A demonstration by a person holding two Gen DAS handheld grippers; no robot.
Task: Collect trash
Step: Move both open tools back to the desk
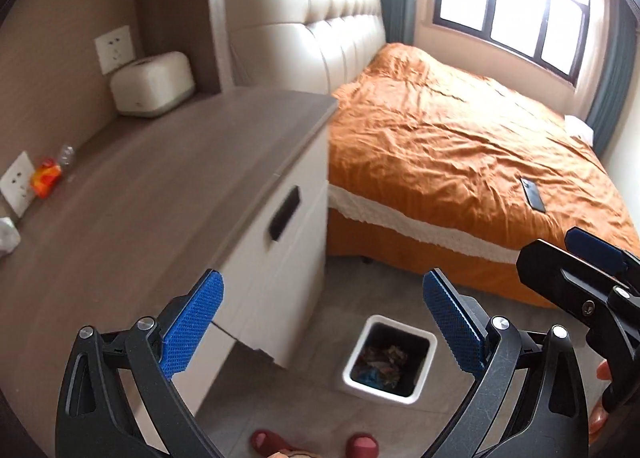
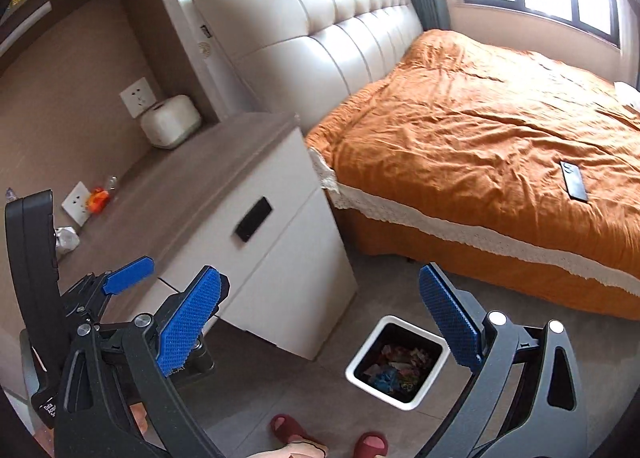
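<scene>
A white square trash bin (image 1: 426, 346) with a dark inside stands on the floor by the cabinet, with wrappers in it; it also shows in the right wrist view (image 2: 356, 364). On the cabinet top by the wall lie an orange wrapper (image 1: 45, 177), a clear plastic piece (image 1: 66, 155) and a crumpled white paper (image 1: 8, 236); the right wrist view shows the wrapper (image 2: 98, 198) and the paper (image 2: 66, 238). My left gripper (image 1: 322, 298) is open and empty above the cabinet's edge. My right gripper (image 2: 320, 296) is open and empty above the floor near the bin.
A white tissue box (image 1: 154, 83) stands at the cabinet's back. An orange bed (image 1: 460, 145) with a black phone (image 1: 532, 193) on it fills the right. Wall sockets (image 1: 114, 47) sit behind the cabinet top. Red slippers (image 2: 288, 430) are on the floor below.
</scene>
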